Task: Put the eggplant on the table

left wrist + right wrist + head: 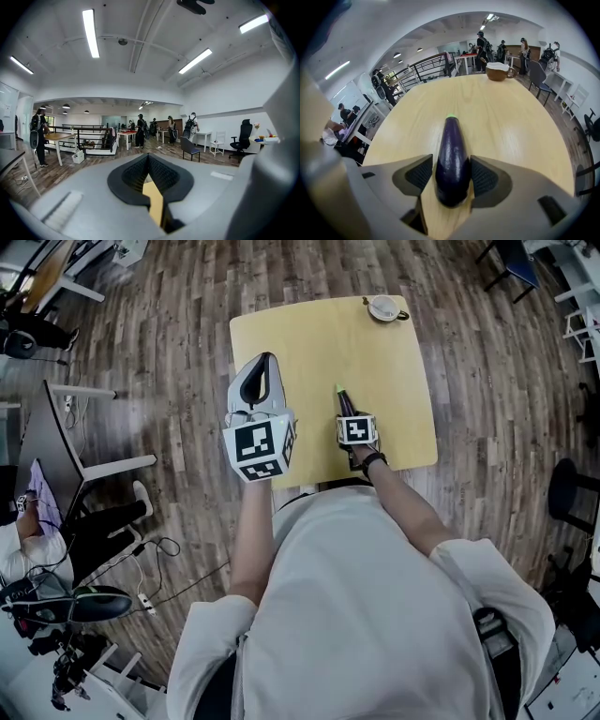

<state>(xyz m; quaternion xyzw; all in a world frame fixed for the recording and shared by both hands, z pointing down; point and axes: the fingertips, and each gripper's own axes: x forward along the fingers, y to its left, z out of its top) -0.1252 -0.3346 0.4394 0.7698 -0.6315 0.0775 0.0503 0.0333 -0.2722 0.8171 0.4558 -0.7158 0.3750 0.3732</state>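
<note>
Gripping the eggplant (452, 154) in the right tongs (451, 165), pads pressed on both flanks of its thick end. Dark purple, glossy, slim, tapering to a bright green tip pointing away over the pale wooden table (520, 126), close to its near edge. Can't tell whether resting on the tabletop or just above it. Mostly hidden behind the marker cube in the head view. Keeping the left tongs (149, 161) closed on nothing, by the table's near left edge.
</note>
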